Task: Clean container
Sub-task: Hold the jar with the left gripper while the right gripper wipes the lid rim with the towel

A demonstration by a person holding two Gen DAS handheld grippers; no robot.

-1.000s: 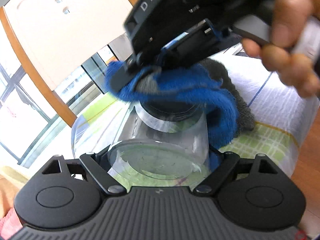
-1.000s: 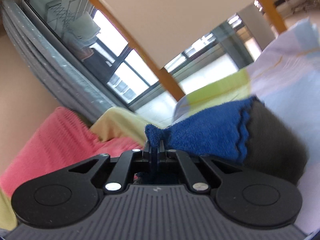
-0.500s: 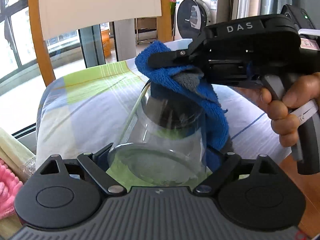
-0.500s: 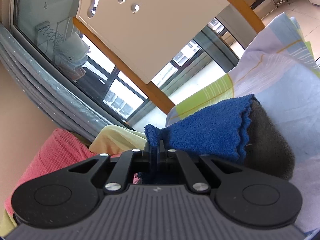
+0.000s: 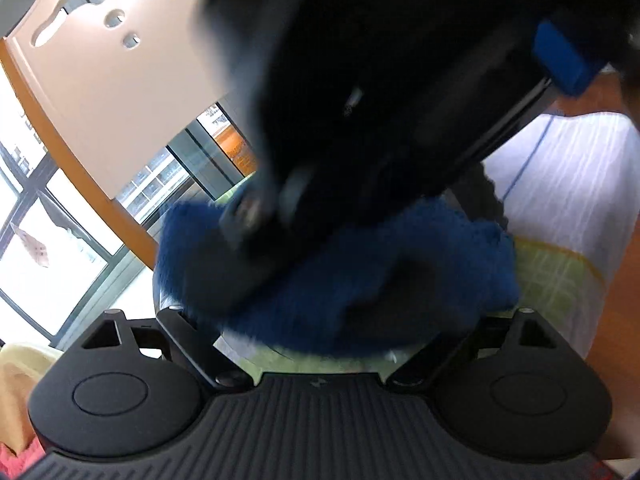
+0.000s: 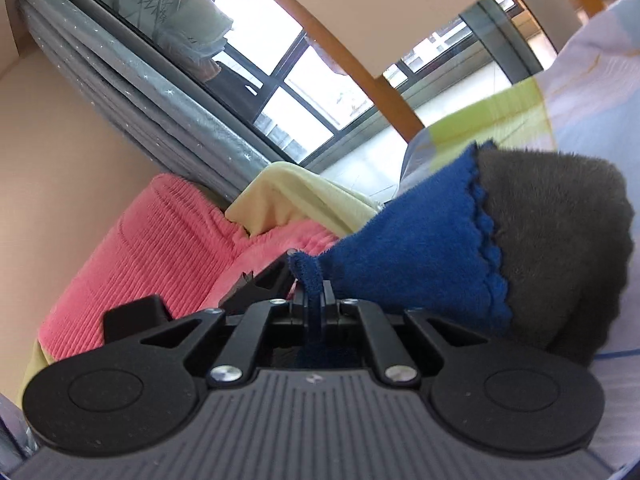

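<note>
Since half a second ago, my right gripper (image 5: 256, 216) has swung in close over the left camera, now a blurred black mass filling most of that view, and the cloth (image 5: 360, 280) has dropped from the jar's far end to cover nearly all of it.

Jar (image 5: 248, 350): only a sliver of clear glass shows under the blue cloth, sitting between my left fingers (image 5: 188, 344). Those look spread wide around the jar's base and appear clamped on it, though contact is mostly hidden by cloth. Long axis runs straight away from the left fingers, mouth pointing forward, judging by the visible base edge.

Right gripper (image 6: 316, 300): fingers shut tight, pinching a folded edge of the cloth (image 6: 420, 256); its grey reverse side bunches out to the right.

Key relation: the cloth hand sits directly on top of the jar and ahead of the left fingers, crossing its axis. Next wipe probably runs along or around that axis. Bed (image 5: 560, 208) lies behind.
</note>
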